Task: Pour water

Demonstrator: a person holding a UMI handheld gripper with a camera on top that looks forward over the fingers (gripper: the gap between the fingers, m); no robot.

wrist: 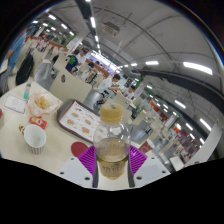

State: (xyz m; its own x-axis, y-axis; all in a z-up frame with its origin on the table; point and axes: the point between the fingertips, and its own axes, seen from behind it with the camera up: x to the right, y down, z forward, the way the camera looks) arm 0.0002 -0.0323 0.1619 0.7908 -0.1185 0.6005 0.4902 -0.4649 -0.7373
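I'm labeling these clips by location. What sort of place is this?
Probably a canteen or food court: long ceiling light strips, a menu placemat and paper cup on the table. The tongs grip a bottle.

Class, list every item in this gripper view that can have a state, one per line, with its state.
bottle: upright between the fingers, partly filled with yellowish liquid
gripper: fingers at either side of the bottle; grip unclear
paper cup: upright on the table
table: holds cup, menu sheet, food items

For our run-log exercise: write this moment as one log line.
task: pour water | gripper: shut on bottle | bottle: upright, part full | cup: on table, beyond
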